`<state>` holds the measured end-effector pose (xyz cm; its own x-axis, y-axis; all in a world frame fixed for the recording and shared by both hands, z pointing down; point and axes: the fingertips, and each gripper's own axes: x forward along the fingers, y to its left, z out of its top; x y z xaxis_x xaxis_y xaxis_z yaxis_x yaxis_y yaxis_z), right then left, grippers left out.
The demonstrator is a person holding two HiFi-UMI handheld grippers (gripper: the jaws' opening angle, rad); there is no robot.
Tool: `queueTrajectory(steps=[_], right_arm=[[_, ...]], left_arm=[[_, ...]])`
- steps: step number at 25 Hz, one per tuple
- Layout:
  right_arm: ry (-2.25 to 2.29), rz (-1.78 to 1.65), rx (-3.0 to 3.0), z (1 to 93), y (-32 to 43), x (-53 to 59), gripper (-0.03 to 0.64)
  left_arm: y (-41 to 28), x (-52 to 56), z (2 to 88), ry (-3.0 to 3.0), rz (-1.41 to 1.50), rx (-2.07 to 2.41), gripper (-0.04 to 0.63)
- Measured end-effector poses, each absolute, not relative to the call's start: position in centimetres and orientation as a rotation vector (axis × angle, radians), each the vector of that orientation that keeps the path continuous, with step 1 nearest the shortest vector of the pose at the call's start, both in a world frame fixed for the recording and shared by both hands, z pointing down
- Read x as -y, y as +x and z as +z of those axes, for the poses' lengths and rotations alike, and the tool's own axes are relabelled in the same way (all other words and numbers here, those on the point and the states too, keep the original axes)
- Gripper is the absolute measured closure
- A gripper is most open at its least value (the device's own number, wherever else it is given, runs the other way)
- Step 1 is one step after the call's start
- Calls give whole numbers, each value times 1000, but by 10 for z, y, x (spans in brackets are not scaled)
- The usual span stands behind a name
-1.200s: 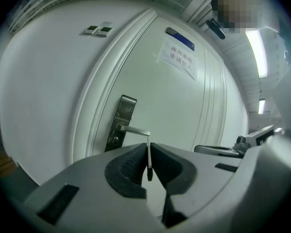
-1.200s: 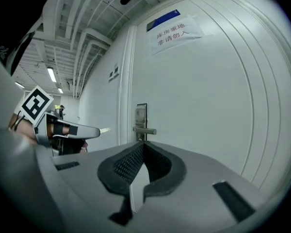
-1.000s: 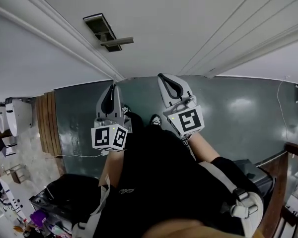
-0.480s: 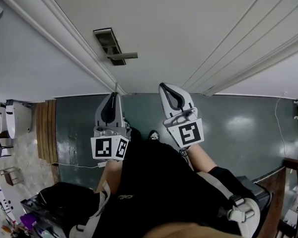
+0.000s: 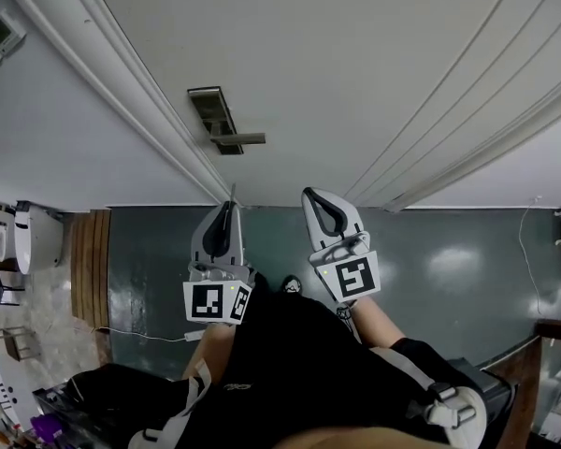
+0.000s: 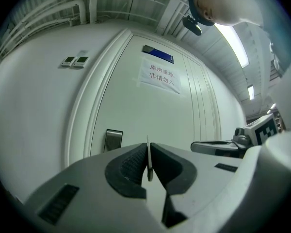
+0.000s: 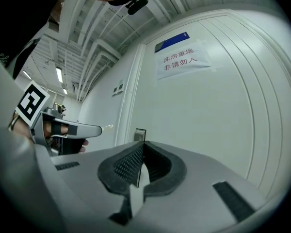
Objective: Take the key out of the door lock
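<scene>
Since a second ago both grippers have come up, and in the head view their tips now stand nearer the lock than they did, while the left gripper [image 6: 148, 152] has kept its jaws clamped throughout. Those jaws are clenched on the thin flat silver metal key [image 6: 148, 155], pinched by its two broad faces with the narrow end poking out beyond the pads. The key is therefore already out of the lock and well apart from the wide white panelled door [image 5: 337, 73]. The right gripper [image 7: 141, 148] is closed too, its pads together with nothing visible between them, and it hangs just beside the left one. The brushed steel lock plate [image 5: 211, 112] with its grey lever handle [image 5: 245, 139] sits close to the door's left edge, next to the white frame moulding; the keyhole itself is too small to make out. The key looks light and stiff, so weight is no concern. Its smooth faces are likely slippery, though, and so thin a piece could pivot or slide between the ribbed pads if knocked. The best hold is probably flat across the broad head, gripped deep in the pads rather than at their tips, leaving the blade free.
</scene>
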<state>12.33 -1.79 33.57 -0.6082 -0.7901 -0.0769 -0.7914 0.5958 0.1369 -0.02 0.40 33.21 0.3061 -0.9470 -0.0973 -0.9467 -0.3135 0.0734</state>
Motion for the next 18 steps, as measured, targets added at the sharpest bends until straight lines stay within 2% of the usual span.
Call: queueTrajectory(steps=[18], right_arm=[[-1369,254,-2822,332,113,29,609]], left_arm=[[1,12,327,2561,-170,1789,558]])
